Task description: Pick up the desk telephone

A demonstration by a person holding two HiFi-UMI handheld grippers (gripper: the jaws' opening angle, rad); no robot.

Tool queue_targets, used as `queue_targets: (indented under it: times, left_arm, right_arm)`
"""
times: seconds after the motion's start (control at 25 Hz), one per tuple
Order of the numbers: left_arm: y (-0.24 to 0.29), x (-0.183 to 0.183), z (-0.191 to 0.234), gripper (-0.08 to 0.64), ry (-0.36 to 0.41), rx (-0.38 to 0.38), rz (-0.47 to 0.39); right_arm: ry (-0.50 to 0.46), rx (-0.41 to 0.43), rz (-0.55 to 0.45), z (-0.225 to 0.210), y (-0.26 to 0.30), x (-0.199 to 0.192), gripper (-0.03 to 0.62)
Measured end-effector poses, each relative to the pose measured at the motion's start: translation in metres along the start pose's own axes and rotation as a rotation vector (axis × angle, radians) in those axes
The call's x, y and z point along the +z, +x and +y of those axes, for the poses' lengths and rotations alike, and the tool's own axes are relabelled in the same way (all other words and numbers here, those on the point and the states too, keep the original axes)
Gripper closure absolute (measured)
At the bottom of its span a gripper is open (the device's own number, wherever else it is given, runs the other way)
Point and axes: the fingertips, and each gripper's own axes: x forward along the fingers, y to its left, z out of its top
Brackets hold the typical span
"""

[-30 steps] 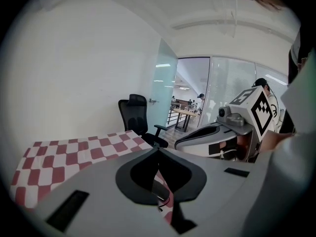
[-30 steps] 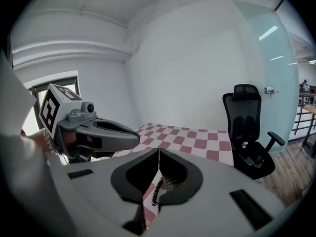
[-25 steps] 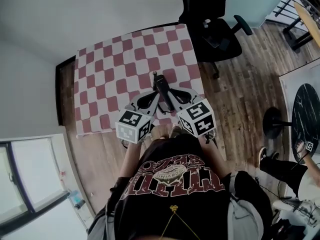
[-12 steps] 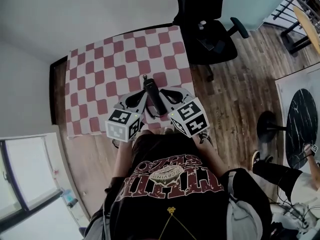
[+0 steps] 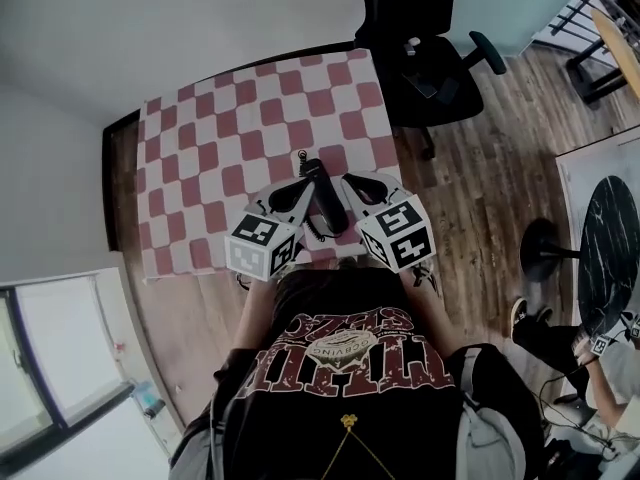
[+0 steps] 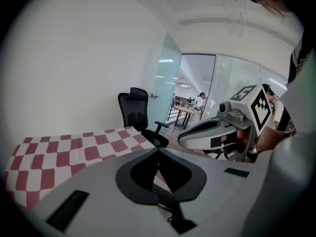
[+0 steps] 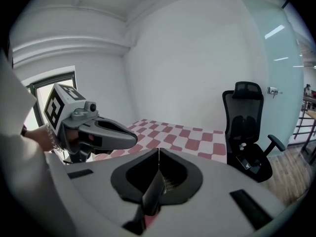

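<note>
**A:** Over the near edge of the checked cloth point(image 5: 220, 158), what is different from a second ago?

**B:** Very little. The telephone point(image 5: 321, 196) sits between the two claws just as it did. The pair has only drifted a touch across the squares. Nothing looks let go or gripped afresh.

**A:** And the claws themselves?

**B:** The left claw point(image 6: 158, 149) is narrow, with its tips meeting. The right claw point(image 7: 158, 149) is the same, tips pressed together. The telephone is a slim dark thing lying in the gap between the two claws. They seem to squeeze it from either side, though I cannot see the contact itself.

**A:** So is it picked up?

**B:** I judge so. Its curly cord point(image 5: 312, 230) dangles between the marker cubes point(image 5: 262, 246), and the dark body appears clear of the cloth. With so little shifting, the lift looks done or nearly done. What matters now is even pressure from both sides.

**A:** Count things for me.

**B:** One telephone, one cord, two claws, two marker cubes, one checked cloth. There is also one black office chair point(image 5: 420, 48) beyond the table's far corner.
</note>
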Motion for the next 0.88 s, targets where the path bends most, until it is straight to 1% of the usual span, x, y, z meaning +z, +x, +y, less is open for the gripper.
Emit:
queue_targets:
  times: [0.16,0.28,0.6,0.72,0.88]
  left_arm:
    - [0.002,0.007,0.009,0.56,0.041,-0.051,0.023]
    - [0.004,0.012,0.017,0.56,0.061,-0.086,0.02]
    - [0.002,-0.003,0.031,0.56,0.069,-0.205,0.071]
    - [0.003,-0.008,0.035,0.56,0.085,-0.238,0.086]
    - [0.005,-0.02,0.037,0.56,0.087,-0.29,0.113]
  right_arm:
    - [0.048,-0.046,0.006,-0.001,0.01,-0.002,0.572]
    - [0.065,-0.071,0.018,0.001,0.016,-0.003,0.572]
    - [0.129,-0.164,0.061,0.005,0.035,-0.012,0.572]
    - [0.137,-0.191,0.097,0.008,0.043,-0.025,0.572]
    - [0.14,-0.218,0.148,0.01,0.053,-0.044,0.572]
